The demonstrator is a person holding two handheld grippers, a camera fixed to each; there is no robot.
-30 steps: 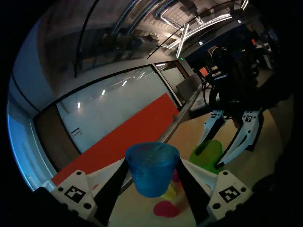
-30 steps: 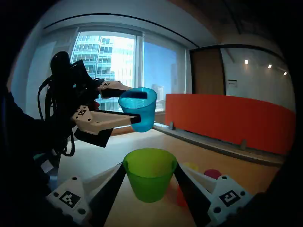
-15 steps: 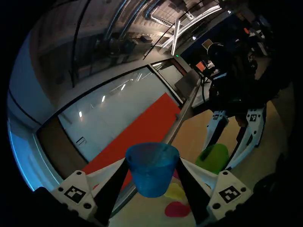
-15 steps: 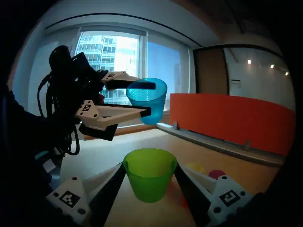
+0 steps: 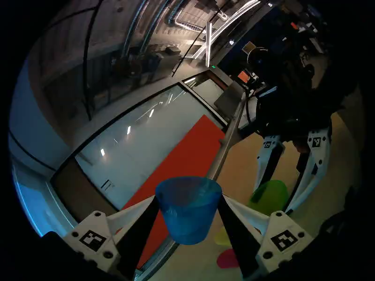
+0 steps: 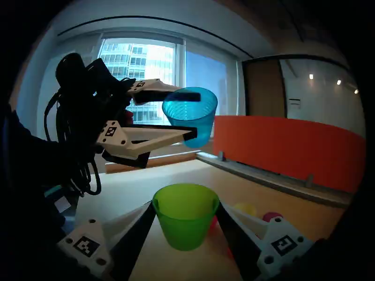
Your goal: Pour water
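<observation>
**Blue cup raised over the green cup, pour not yet begun**

The blue cup [image 5: 188, 220] is clamped between the two fingers of the left claw [image 5: 188, 201], which is closed only as far as the cup's sides allow. The green cup [image 6: 186, 227] is held the same way by the right claw [image 6: 186, 210], low and upright just above the pale surface [image 6: 136, 187].

Over the last second the blue cup has been carried upward and across in the right gripper view. It is now seen high above the green cup's rim and a little beyond it, well apart from it. In the left gripper view the room has been rolled further, so it is judged that the left claw is being turned at the wrist. The blue cup itself is tipped only slightly.

No stream is visible, and it cannot be told whether water is inside either cup.

The carrying step is judged nearly complete. Closer alignment of the blue rim over the green mouth, and then a firmer tilt, would be called for next. From this height, spilling onto the surface is a risk.
</observation>
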